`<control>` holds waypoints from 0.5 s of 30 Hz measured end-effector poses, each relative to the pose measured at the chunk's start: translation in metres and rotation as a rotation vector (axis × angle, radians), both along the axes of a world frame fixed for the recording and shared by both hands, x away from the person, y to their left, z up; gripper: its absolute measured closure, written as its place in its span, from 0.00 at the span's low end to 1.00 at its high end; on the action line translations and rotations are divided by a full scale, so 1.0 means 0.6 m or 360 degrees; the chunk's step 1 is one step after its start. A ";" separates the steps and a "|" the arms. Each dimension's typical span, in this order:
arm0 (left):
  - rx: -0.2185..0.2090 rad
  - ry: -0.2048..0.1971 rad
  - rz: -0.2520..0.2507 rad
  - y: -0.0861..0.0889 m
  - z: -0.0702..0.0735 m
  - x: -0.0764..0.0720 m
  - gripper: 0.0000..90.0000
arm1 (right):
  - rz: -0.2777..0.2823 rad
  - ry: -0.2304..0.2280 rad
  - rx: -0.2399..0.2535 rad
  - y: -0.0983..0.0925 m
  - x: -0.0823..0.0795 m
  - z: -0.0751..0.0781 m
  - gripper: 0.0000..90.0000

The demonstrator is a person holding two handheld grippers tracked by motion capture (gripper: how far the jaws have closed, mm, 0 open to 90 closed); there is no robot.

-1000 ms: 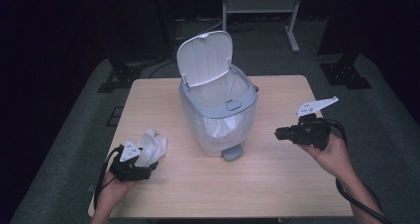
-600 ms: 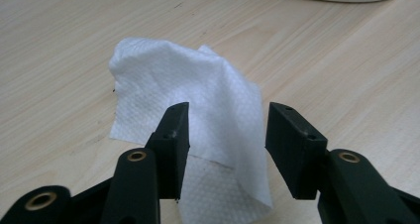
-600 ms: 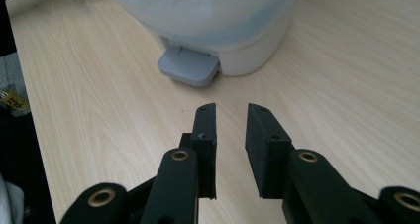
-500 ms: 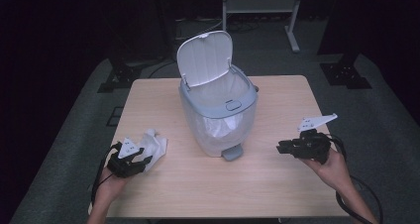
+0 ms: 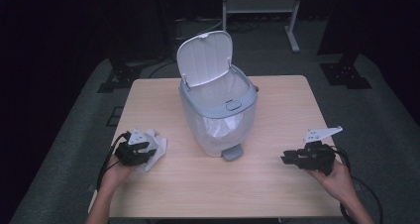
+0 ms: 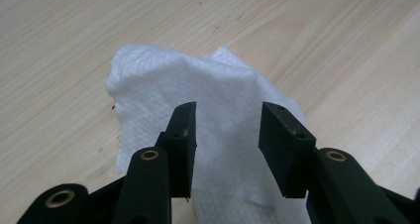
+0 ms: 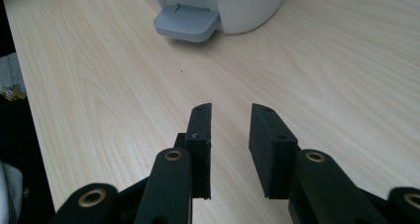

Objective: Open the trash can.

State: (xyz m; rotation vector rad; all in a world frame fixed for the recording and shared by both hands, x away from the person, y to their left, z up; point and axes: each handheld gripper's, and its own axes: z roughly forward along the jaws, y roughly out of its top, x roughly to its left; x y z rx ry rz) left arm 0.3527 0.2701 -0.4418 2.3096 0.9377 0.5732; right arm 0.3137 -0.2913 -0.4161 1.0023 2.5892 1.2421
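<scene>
Two hand-held grippers sit low over a light wooden desk [image 5: 277, 184], one at each near corner, with a pedal bin [image 5: 218, 110] standing between them at the middle. The bin is pale grey and translucent, its white lid [image 5: 205, 58] tipped up and back, a white liner visible inside, and its grey foot pedal [image 7: 186, 22] pointing toward the person's edge of the desk. The left hand-held gripper [image 5: 143, 152] is over a crumpled white paper towel [image 6: 198, 90] that lies flat on the desk well left of the bin; in the left gripper view its jaws stand apart with the towel beneath and between them, not pinched. The right hand-held gripper [image 5: 289, 158] is well to the right of the bin, aimed toward it, with a grey three-cornered plate on top. In the right gripper view its jaws are parted by a modest gap and hold nothing, bare wood showing between them and the pedal ahead.
</scene>
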 end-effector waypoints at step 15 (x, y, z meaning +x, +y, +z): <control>0.0066 0.0154 -0.0056 -0.041 -0.021 0.039 0.55 | -0.0018 0.0034 -0.0012 -0.017 -0.022 -0.040 0.72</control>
